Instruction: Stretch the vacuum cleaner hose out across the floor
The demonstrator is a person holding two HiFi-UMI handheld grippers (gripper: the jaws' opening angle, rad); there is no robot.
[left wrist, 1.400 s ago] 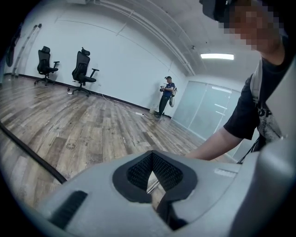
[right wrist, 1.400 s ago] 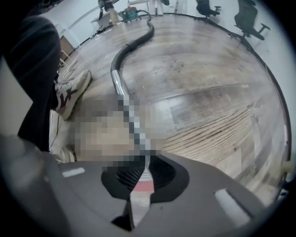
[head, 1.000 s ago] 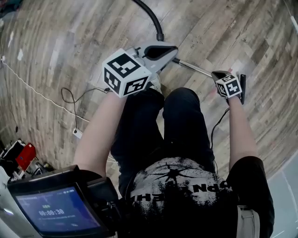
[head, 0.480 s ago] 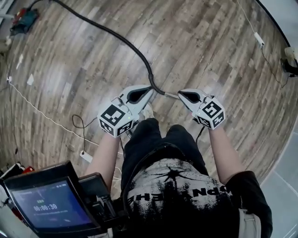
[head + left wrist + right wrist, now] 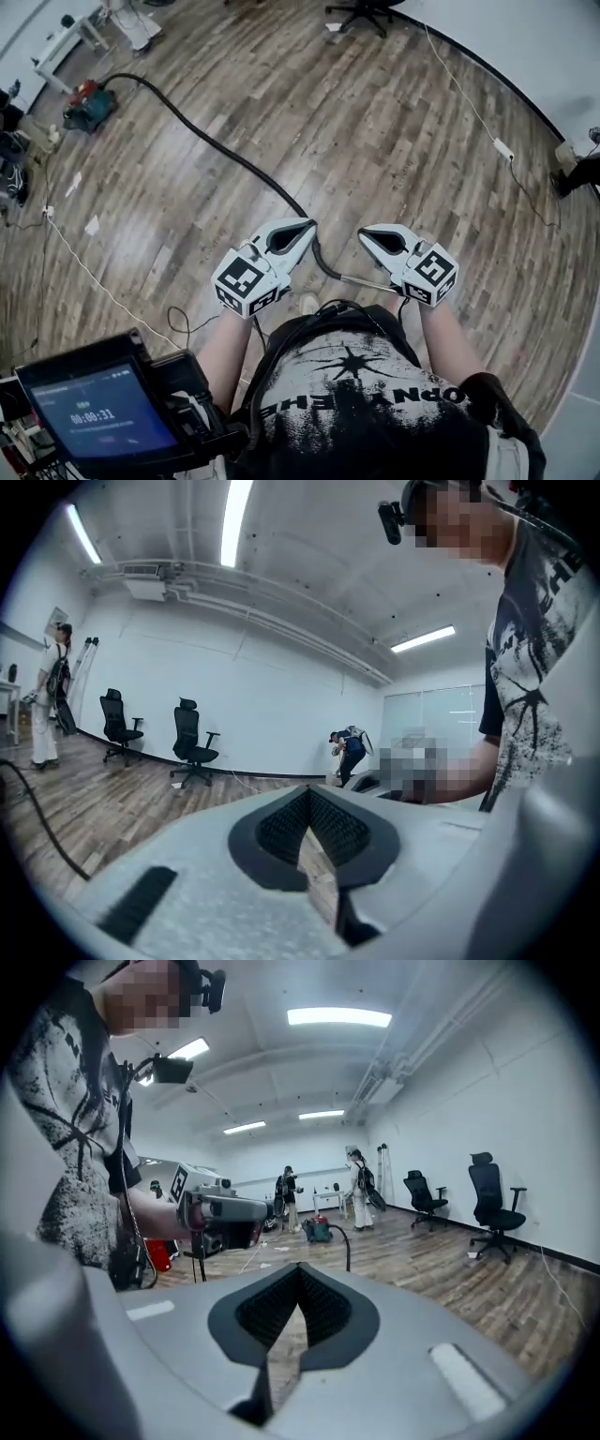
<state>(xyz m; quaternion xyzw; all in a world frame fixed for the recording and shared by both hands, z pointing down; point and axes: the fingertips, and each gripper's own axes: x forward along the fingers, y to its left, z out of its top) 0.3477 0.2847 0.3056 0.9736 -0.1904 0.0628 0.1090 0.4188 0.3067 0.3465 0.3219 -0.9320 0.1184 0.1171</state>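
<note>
I'm holding both claws out in front of the operator's body, side by side and well above the wooden floor (image 5: 394, 131). The left claw (image 5: 303, 227) is showing its jaws pressed together at the tips in its own view (image 5: 307, 794), with nothing between the pads. The right claw (image 5: 367, 233) is reading the same way (image 5: 298, 1271): jaws together and empty.

The hose (image 5: 220, 148) is lying on the floor below and ahead of the left claw. It is running off in a long dark line toward the vacuum cleaner (image 5: 89, 105), which is sitting far off to that claw's left. The hose's near end is curving under the gap between the two claws and joining a metal tube (image 5: 362, 278) that is lying beneath the right claw. Neither claw is touching the hose.

In the right gripper view the vacuum cleaner (image 5: 317, 1230) is sitting well beyond the jaw tips, with the hose (image 5: 345, 1243) arching up from it. The left gripper view is catching a stretch of hose (image 5: 37, 819) to the left of the jaws and two office chairs (image 5: 192, 744) far ahead. A white cable (image 5: 89, 277) is trailing across the floor left of the left claw.
</note>
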